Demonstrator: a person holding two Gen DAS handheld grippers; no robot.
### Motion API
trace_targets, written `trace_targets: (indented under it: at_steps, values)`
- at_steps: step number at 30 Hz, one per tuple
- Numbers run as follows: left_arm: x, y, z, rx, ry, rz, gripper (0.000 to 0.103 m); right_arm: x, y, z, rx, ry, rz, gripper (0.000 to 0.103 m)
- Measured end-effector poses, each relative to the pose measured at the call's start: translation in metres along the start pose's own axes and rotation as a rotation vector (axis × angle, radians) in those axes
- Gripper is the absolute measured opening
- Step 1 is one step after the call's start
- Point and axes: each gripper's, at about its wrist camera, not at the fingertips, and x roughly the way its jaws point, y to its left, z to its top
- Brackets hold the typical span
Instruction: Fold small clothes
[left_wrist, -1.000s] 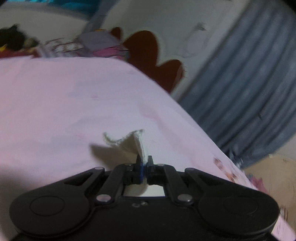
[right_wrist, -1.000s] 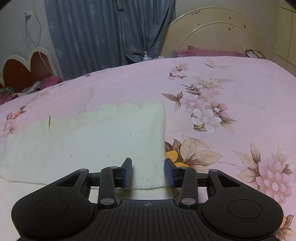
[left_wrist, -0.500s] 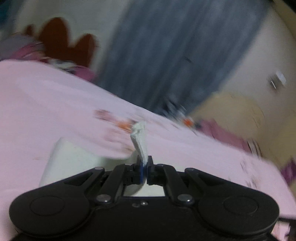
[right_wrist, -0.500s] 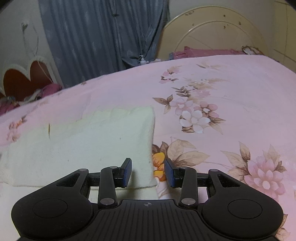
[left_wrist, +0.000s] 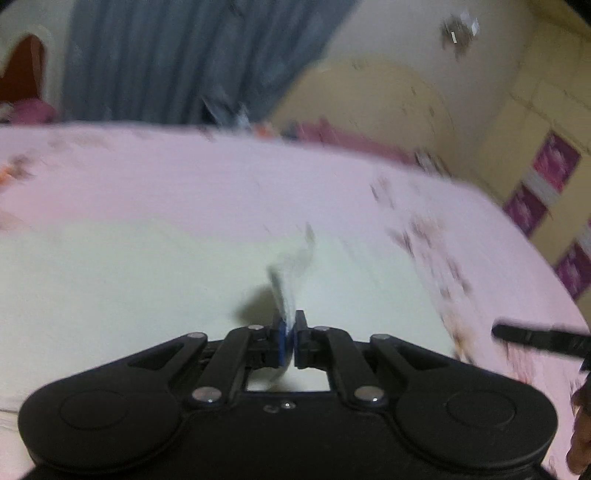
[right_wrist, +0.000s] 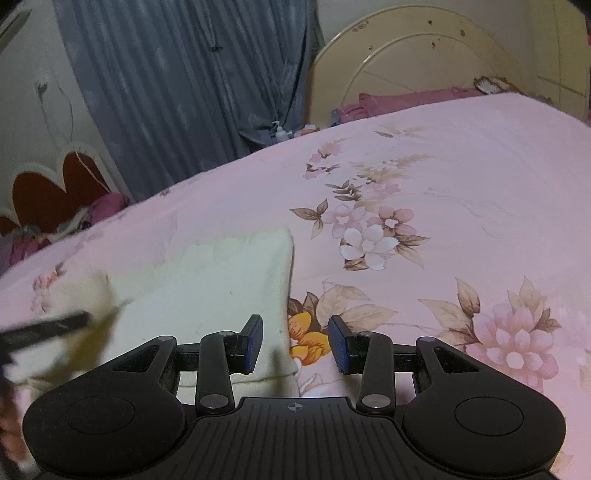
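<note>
While its jaws are opening, the left gripper (left_wrist: 290, 334) has a thin edge of the cream fleecy cloth (left_wrist: 147, 295) between its pads, above the folded cloth lying on the pink flowered bedsheet (right_wrist: 461, 192). Further right, the right gripper (right_wrist: 295, 341) hovers spread and empty over the cloth's right edge.

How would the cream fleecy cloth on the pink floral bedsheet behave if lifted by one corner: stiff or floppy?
Probably floppy: the cream fleecy cloth lies folded flat on the pink floral bedsheet. Its edge droops from the opening left tongs, so it is likely light and would sag and unfold.
</note>
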Motion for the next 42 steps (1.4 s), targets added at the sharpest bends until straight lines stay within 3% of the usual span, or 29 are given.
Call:
trace_targets:
  at_steps: [1,3,4,5,6,10,12,16,20,25,28,33,35,38,39,41,42]
  values:
    - [0.010,-0.005,-0.005,0.010,0.035,-0.007,0.024,-0.001,-0.001,0.001,0.011,0.004,0.020,0.040]
    - [0.010,-0.019,-0.015,0.052,-0.001,-0.016,0.052,-0.002,0.000,0.001,0.028,0.018,0.050,0.040]
    - [0.005,-0.023,-0.018,0.064,-0.011,-0.015,0.056,-0.001,0.002,0.002,0.028,0.026,0.054,0.051]
    - [-0.002,-0.024,-0.020,0.071,-0.025,-0.001,0.057,-0.002,0.004,0.002,0.026,0.023,0.059,0.078]
    - [-0.011,-0.023,-0.023,0.079,-0.040,0.023,0.057,-0.003,0.007,0.001,0.020,0.006,0.072,0.083]
    - [-0.069,0.001,-0.030,0.015,-0.121,0.123,0.057,0.007,0.024,0.002,0.024,0.020,0.167,0.083]
    - [-0.097,0.026,-0.042,-0.048,-0.142,0.174,0.057,0.019,0.038,0.001,0.015,0.040,0.203,0.078]
    - [-0.135,0.085,-0.064,-0.224,-0.156,0.347,0.055,0.047,0.065,-0.006,-0.008,0.106,0.247,0.061]
    - [-0.134,0.123,-0.068,-0.361,-0.135,0.358,0.054,0.071,0.083,-0.016,0.006,0.158,0.265,0.061]
    - [-0.116,0.128,-0.059,-0.365,-0.109,0.375,0.053,0.087,0.095,-0.017,-0.006,0.183,0.252,0.056]
    - [-0.120,0.127,-0.058,-0.391,-0.133,0.314,0.053,0.094,0.100,-0.016,-0.015,0.190,0.236,0.049]
    - [-0.109,0.125,-0.062,-0.339,-0.097,0.358,0.053,0.096,0.101,-0.016,-0.017,0.192,0.241,0.041]
    - [-0.106,0.124,-0.060,-0.321,-0.092,0.377,0.053,0.098,0.101,-0.017,-0.015,0.197,0.244,0.029]
    - [-0.107,0.121,-0.058,-0.309,-0.070,0.394,0.053,0.101,0.100,-0.018,-0.012,0.199,0.251,0.021]
    - [-0.105,0.119,-0.057,-0.285,-0.054,0.408,0.053,0.101,0.100,-0.018,-0.013,0.199,0.252,0.020]
    - [-0.099,0.110,-0.055,-0.217,-0.025,0.450,0.053,0.101,0.101,-0.017,-0.028,0.201,0.266,0.006]
    - [-0.097,0.106,-0.055,-0.190,-0.014,0.469,0.053,0.101,0.101,-0.017,-0.039,0.198,0.269,0.006]
